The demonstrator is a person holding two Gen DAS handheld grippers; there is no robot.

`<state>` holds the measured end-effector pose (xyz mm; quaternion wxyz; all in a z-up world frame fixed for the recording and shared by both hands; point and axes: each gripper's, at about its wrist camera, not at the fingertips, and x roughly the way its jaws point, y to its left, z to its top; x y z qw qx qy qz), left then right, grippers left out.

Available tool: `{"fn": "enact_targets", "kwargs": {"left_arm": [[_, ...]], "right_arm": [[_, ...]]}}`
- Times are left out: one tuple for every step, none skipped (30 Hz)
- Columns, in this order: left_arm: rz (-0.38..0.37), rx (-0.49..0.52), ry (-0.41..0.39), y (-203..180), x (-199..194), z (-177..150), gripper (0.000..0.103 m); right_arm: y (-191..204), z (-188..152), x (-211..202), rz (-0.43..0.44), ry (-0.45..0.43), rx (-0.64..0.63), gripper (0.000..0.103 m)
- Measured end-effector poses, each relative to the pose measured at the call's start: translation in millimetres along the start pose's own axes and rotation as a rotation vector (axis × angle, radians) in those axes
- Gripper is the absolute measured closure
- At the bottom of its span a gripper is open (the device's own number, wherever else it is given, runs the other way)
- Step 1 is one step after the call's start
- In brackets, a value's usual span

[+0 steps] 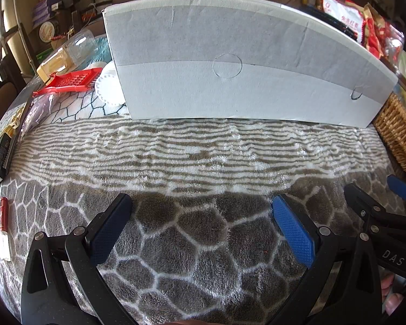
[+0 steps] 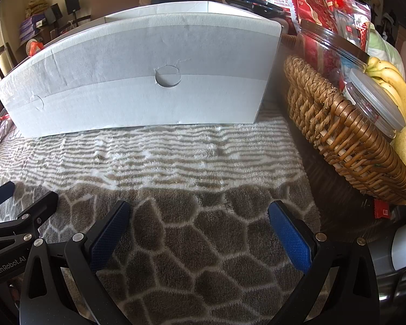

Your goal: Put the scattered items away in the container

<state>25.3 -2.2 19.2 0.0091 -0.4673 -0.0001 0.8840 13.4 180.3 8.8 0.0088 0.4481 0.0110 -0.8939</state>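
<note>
A large white cardboard box (image 1: 230,62) stands on the patterned fleece blanket (image 1: 189,157) ahead of both grippers; it also shows in the right wrist view (image 2: 138,81). Its inside is hidden. My left gripper (image 1: 200,224) is open and empty, low over the blanket. My right gripper (image 2: 197,230) is open and empty, beside the left one; its fingers (image 1: 365,205) show at the right edge of the left wrist view. A small red and white tube (image 1: 3,227) lies on the blanket at far left. A red plastic grater (image 1: 67,82) lies left of the box.
A wicker basket (image 2: 338,124) with bananas (image 2: 389,81) and a plastic tub stands right of the box. Snack bags (image 2: 311,2) pile behind it. A white round lid (image 1: 109,86), a clear bottle (image 1: 78,46) and a dark flat package (image 1: 2,154) lie at left.
</note>
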Motion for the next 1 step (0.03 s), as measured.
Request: {"fn": "enact_targets", "kwargs": {"left_arm": [[0.000,0.000,0.000,0.0,0.1,0.0,0.000]], "right_arm": [[0.1,0.2,0.2,0.000,0.000,0.000,0.000]]}}
